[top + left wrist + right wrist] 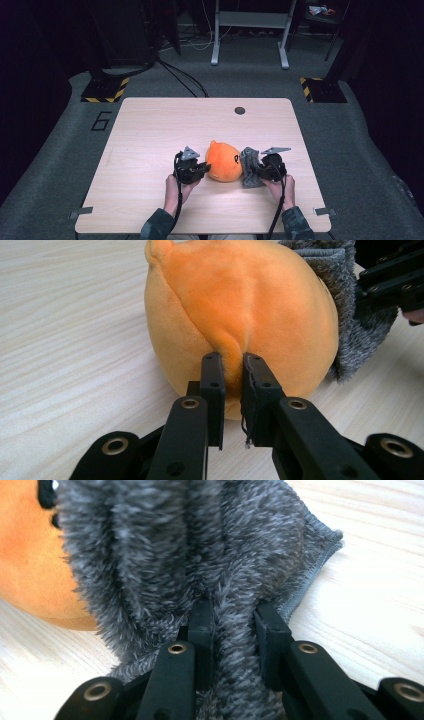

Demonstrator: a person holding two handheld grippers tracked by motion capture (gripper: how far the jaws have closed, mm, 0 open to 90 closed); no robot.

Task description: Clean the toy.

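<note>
Both grippers are pinched shut: our left gripper (232,385) nips a fold of the orange plush ball (224,161) mid-table, our right gripper (232,625) clamps the grey fuzzy cloth (200,555), touching the ball's right side.

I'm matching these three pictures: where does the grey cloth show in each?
High view: grey cloth right of centre, against the orange plush toy.
Left gripper view: top right, behind the toy.
Right gripper view: fills the middle, pinched in the right tool.
Shared landmark: the orange plush toy.
</note>
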